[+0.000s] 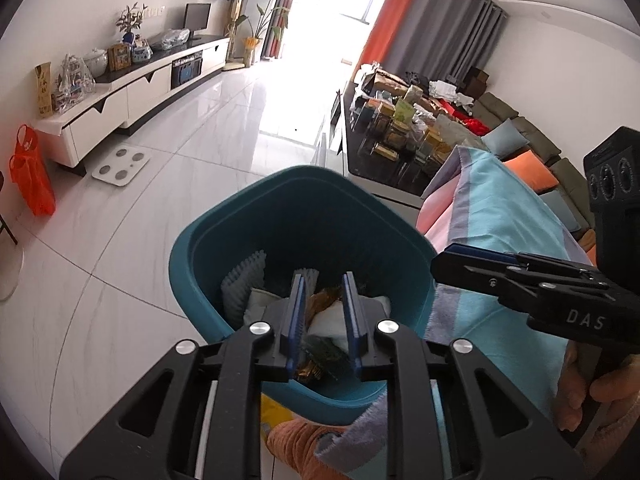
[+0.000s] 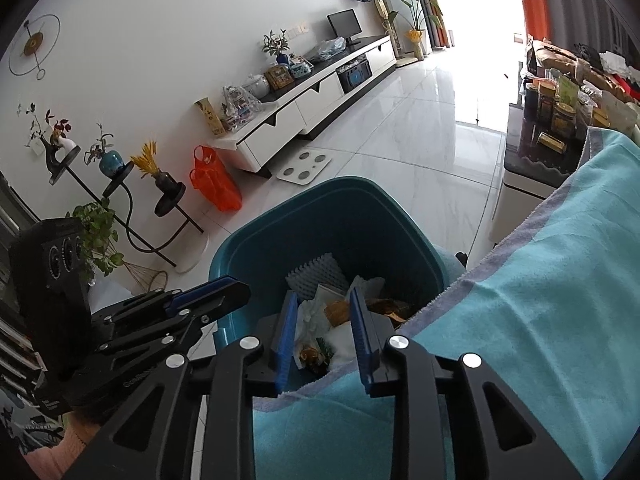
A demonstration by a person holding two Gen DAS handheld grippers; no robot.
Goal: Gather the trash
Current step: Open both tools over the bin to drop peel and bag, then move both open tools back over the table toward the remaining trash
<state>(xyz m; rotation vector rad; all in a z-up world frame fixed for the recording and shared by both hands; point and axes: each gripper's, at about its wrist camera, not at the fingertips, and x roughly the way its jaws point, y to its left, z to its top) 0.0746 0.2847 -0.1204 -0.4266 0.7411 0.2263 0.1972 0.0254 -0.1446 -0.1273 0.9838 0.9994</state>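
A teal plastic waste bin with rounded corners and smooth walls stands on the glossy white marble-look floor tiles, right beside a soft turquoise terry blanket with a grey-violet edge. Inside lie crumpled white tissues, a ridged grey foam sheet and shiny brown wrappers. The left gripper, black with ribbed blue pads, hovers above the bin, jaws slightly apart with nothing between them. The right gripper hangs over the bin's blanket side, jaws likewise parted and empty.
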